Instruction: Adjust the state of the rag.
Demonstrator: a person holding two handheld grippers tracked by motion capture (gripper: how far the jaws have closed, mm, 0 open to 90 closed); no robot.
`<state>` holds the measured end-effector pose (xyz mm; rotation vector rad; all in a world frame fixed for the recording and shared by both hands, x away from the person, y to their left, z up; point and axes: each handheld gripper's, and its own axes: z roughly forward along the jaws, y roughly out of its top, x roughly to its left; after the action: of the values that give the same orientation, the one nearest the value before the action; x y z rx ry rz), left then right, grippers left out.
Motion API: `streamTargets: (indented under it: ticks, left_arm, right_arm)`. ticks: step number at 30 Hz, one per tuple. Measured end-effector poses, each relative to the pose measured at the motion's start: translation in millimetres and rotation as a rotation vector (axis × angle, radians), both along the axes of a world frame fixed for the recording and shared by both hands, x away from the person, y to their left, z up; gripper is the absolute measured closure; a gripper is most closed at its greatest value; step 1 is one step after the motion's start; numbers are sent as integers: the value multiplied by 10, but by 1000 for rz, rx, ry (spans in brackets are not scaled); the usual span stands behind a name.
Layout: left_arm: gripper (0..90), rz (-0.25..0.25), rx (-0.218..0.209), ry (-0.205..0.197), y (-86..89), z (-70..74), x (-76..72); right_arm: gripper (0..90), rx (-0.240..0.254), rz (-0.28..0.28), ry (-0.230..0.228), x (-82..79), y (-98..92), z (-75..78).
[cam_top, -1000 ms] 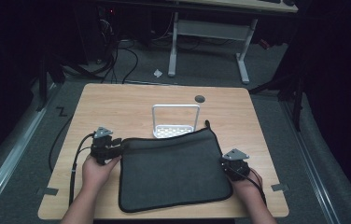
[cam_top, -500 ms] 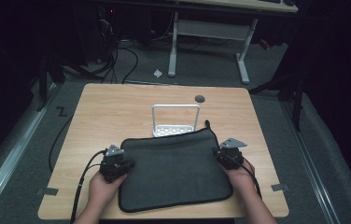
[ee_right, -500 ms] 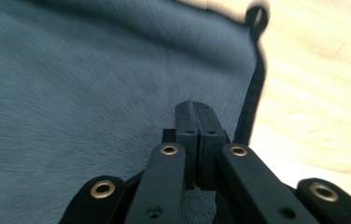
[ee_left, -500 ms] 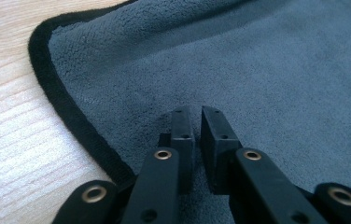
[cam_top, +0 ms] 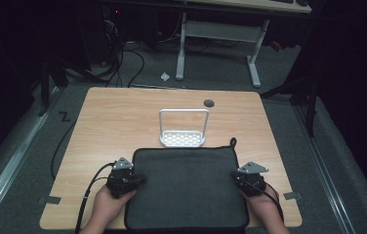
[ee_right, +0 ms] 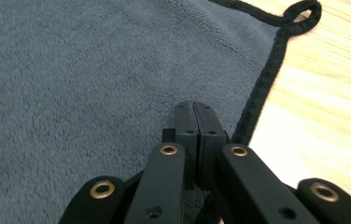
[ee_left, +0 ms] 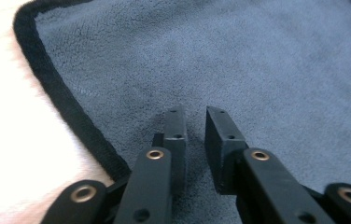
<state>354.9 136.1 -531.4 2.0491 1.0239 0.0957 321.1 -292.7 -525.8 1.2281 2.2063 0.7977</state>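
A dark grey towel (cam_top: 186, 187) with black edging lies flat and square on the near half of the wooden table (cam_top: 123, 117). My left gripper (cam_top: 137, 179) rests over its left edge. In the left gripper view the left gripper (ee_left: 194, 112) has just been opening: its jaws stand a little apart above the towel (ee_left: 211, 60), with nothing between them. My right gripper (cam_top: 235, 176) sits at the towel's right edge. In the right gripper view the right gripper (ee_right: 193, 105) has its jaws pressed together over the towel (ee_right: 71, 70), with no fabric seen between them.
A white metal stand (cam_top: 182, 129) with a perforated base is upright just beyond the towel's far edge. A black grommet hole (cam_top: 209, 103) sits farther back. The towel's hanging loop (cam_top: 232, 142) lies at its far right corner. A cable (cam_top: 86, 195) trails off the near left edge.
The towel lay skewed and now lies straight. My left gripper moved from its far left corner down along the left edge, shut, then parted slightly. The right gripper stayed shut at the right edge.
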Motion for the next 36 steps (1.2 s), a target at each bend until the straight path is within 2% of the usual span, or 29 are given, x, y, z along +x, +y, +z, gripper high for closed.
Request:
streamTargets:
  ticks: [2, 4, 15, 17, 19, 20, 21, 23, 26, 28, 30, 31, 33, 36]
  left_arm:
    - [770, -13, 7, 7, -15, 8, -14]
    - [771, -16, 18, -5, -27, 11, -31]
    - [787, 16, -18, 16, -22, -8, 70]
    - [757, 11, -18, 20, -11, 8, 86]
    - [690, 35, 0, -14, 43, 52, 122]
    - [660, 61, -8, -37, 95, 75, 159]
    - [636, 102, -37, -59, 168, 95, 221]
    - [596, 154, -58, -87, 251, 103, 337]
    - [531, 208, -85, -91, 291, 79, 555]
    - [499, 219, -66, -71, 250, 49, 704]
    - [459, 236, -61, -72, 201, 18, 815]
    - [450, 244, -35, -57, 170, 5, 867]
    - [439, 239, -20, -43, 114, -23, 927]
    - [447, 234, 19, -79, 24, -26, 907]
  right_arm:
    - [899, -18, 3, -6, -39, -11, 1]
    - [897, -27, 0, -9, -54, -15, 2]
    - [873, -7, -23, -13, 90, -41, -8]
    - [826, 3, -34, -10, 96, -55, -5]
    - [764, 21, -27, -21, 72, -69, 12]
    - [743, 38, -28, -32, 53, -76, 27]
    - [717, 56, -34, -39, 37, -83, 44]
    - [681, 82, -37, -64, 16, -77, 75]
    - [665, 87, -31, -99, 5, -31, 107]
    - [675, 84, -29, -111, 4, 8, 114]
    - [673, 82, -5, -113, -3, 46, 107]
    - [654, 83, 6, -107, -9, 65, 103]
    - [622, 75, 29, -108, -19, 100, 105]
    - [599, 81, 60, -116, -46, 153, 144]
